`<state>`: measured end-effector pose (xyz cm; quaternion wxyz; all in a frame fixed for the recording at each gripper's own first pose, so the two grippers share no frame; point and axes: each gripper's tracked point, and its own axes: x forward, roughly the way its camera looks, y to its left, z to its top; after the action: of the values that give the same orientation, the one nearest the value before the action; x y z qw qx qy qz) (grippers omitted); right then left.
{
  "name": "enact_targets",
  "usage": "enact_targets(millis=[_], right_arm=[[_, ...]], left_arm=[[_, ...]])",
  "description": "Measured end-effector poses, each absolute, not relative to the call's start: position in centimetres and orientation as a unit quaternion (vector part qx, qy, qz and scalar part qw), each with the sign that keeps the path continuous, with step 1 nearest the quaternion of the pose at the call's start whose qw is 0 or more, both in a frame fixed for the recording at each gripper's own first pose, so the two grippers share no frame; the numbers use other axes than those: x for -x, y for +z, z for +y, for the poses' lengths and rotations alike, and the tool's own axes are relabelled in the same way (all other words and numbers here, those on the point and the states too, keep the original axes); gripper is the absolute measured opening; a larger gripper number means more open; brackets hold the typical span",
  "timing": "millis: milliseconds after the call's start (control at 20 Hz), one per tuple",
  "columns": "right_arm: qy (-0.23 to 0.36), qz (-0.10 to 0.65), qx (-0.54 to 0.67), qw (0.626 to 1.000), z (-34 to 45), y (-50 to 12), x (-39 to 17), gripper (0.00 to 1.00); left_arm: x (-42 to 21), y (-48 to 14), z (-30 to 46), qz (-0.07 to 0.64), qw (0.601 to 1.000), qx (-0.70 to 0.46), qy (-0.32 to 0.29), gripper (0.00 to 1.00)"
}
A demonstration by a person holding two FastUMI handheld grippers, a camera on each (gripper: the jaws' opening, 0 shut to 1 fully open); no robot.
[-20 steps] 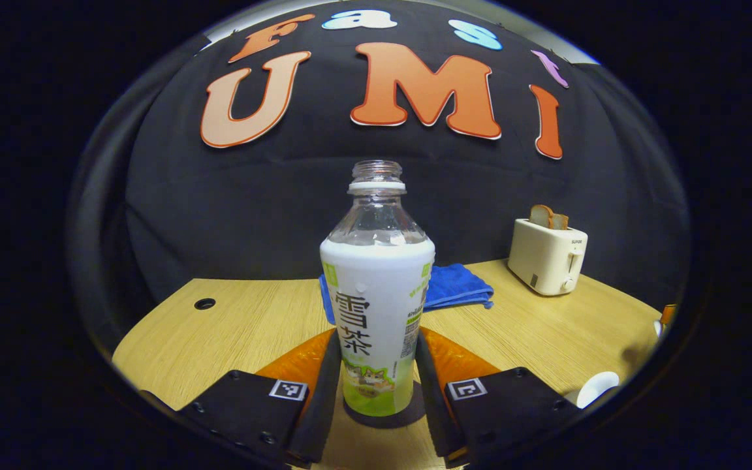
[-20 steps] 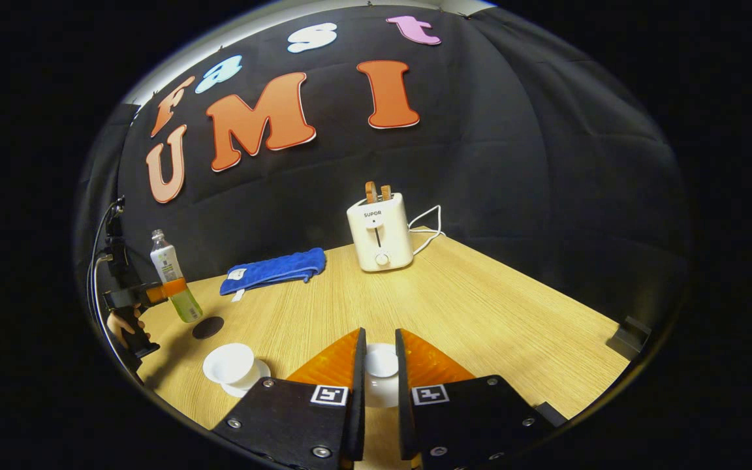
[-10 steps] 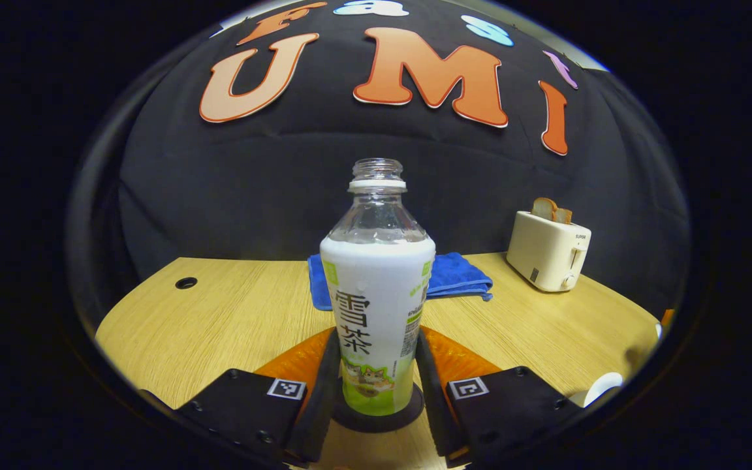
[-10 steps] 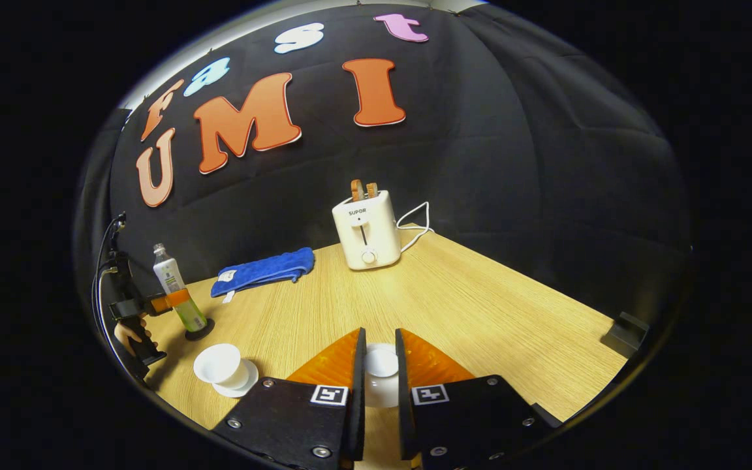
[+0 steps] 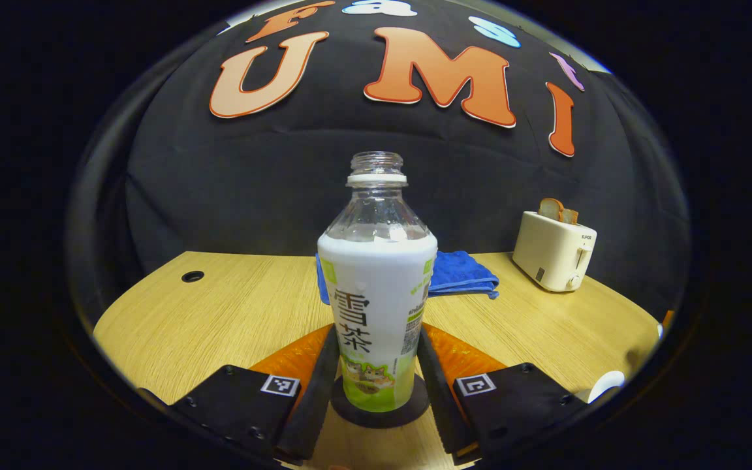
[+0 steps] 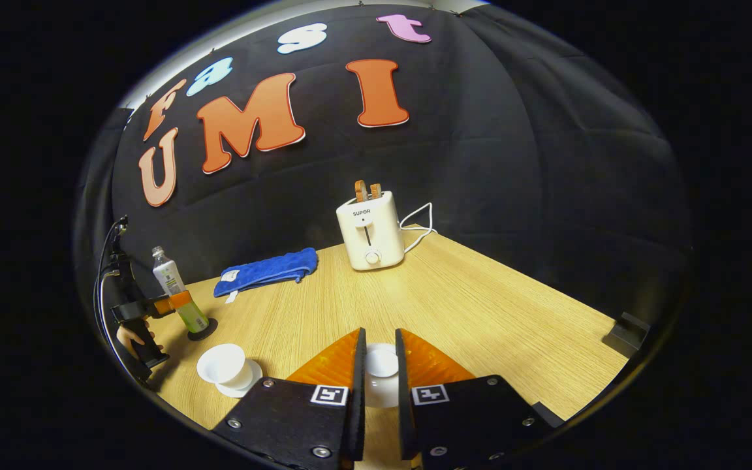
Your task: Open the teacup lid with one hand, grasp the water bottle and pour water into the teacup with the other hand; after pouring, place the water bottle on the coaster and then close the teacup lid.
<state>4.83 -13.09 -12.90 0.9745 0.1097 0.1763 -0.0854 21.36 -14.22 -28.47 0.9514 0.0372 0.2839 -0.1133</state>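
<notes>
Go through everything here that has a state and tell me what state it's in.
water bottle: uncapped, upright on the coaster
left gripper: shut on the bottle
teacup: open, on its saucer
teacup lid: off, held by the right gripper
toaster: bread sticking up

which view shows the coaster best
The left gripper view: the coaster lies close, as a dark disc under the bottle, between the left gripper fingers, though the bottle covers its middle. The right gripper view shows the coaster small and far off at the table's left edge.
</notes>
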Motion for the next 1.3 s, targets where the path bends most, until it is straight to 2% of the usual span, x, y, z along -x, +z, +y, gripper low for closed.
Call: enact_targets(millis=[50,150,250,400,450,500,650,700,750,950,1300], right_arm=[[-0.085,0.176,-0.11,0.975,-13.1,-12.9,-4.9,0.22],[-0.085,0.176,-0.11,0.975,-13.1,-13.0,-4.8,0.22],[-0.084,0.177,-0.11,0.975,-12.9,-13.0,-4.9,0.21],[-0.081,0.175,-0.108,0.975,-12.6,-12.9,-5.0,0.21],[-0.08,0.175,-0.108,0.975,-12.4,-12.9,-4.9,0.17],[-0.077,0.175,-0.107,0.976,-12.1,-12.9,-5.0,0.21],[-0.065,0.173,-0.105,0.977,-10.7,-12.7,-5.3,0.21],[-0.057,0.171,-0.104,0.978,-9.9,-12.6,-5.4,0.17],[-0.05,0.17,-0.104,0.979,-9.2,-12.4,-5.4,0.21],[-0.015,0.161,-0.104,0.981,-4.7,-11.5,-5.6,0.21],[0.06,0.166,-0.054,0.983,5.0,-11.4,-6.9,0.21]], left_arm=[[-21.2,-28.6,-14.1,0.285,0.951,-0.04,-0.111,0.71],[-20.8,-29.2,-14.0,0.292,0.949,-0.04,-0.112,0.79],[-20.2,-29.8,-13.6,0.301,0.946,-0.043,-0.11,0.8],[-19.3,-30.3,-13.2,0.309,0.944,-0.044,-0.109,0.94],[-18.8,-30.2,-12.9,0.31,0.944,-0.045,-0.108,0.97],[-17.9,-30.2,-12.7,0.312,0.943,-0.046,-0.109,0.97],[-15.5,-28.9,-11.7,0.298,0.947,-0.06,-0.108,0.97],[-14.6,-28.1,-11.1,0.286,0.951,-0.064,-0.099,0.96],[-13.8,-27.2,-10.6,0.271,0.956,-0.069,-0.092,0.96],[-12.2,-23.0,-9.3,0.194,0.976,-0.065,-0.07,0.97],[-11.3,-23.3,-7.7,0.176,0.981,-0.061,-0.054,0.97]])
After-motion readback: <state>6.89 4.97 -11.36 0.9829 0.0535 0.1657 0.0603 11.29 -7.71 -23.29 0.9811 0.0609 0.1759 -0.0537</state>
